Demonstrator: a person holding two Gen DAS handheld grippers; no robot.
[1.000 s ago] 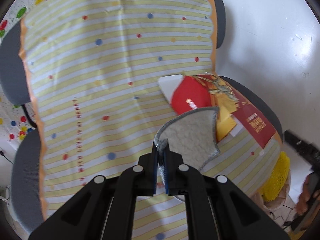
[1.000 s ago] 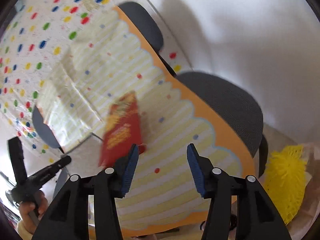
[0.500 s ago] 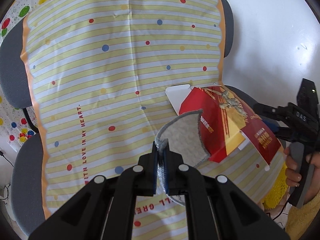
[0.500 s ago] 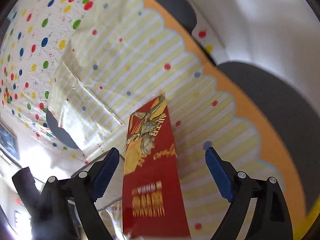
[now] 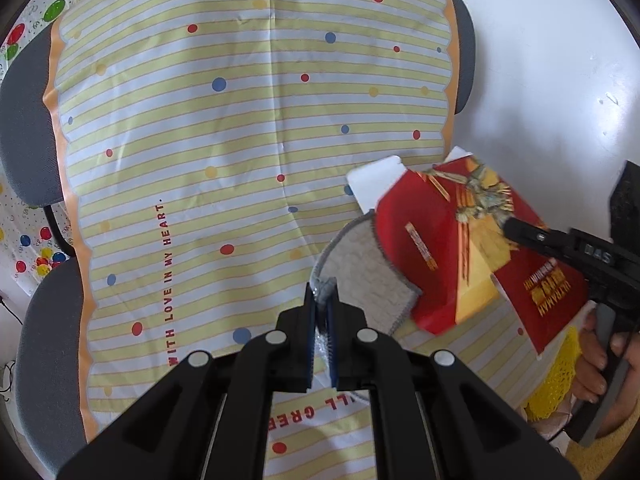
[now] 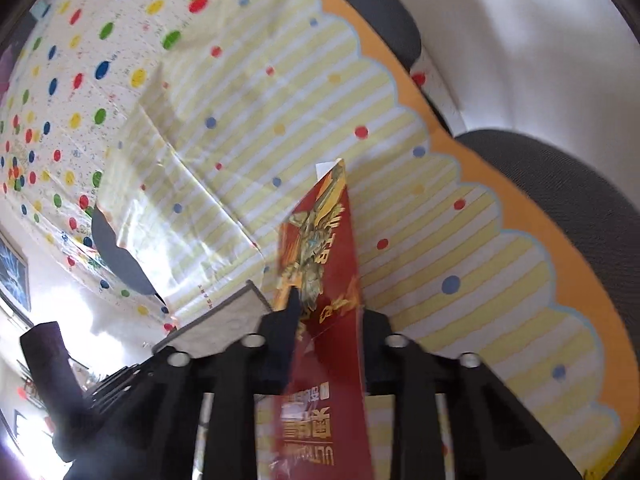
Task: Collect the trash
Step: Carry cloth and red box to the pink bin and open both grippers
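The left gripper (image 5: 322, 312) is clamped on a corner of a grey-edged cleaning cloth (image 5: 366, 268), exactly as it was 1 second ago; that hand has barely shifted. The cloth lies on a yellow-striped, polka-dotted plastic sheet (image 5: 240, 128) draped over grey office chairs (image 5: 24, 128).

What has changed is on the right. A second ago the right gripper (image 6: 326, 312) hung clear of the red cardboard box (image 5: 448, 248) with its jaws partly apart; half a second ago they stood wide on either side of the box. Now the jaws are closing and the flattened box stands on edge between them, the fingers pressing its 2 faces. In the left wrist view 1 black finger (image 5: 524, 234) lies across the box's printed face, and the person's hand (image 5: 600, 360) is on the handle at the right edge.

The box has tilted up off the sheet compared with before, its lower corner overlapping the cloth. A yellow mesh item (image 5: 556, 380) shows below it.
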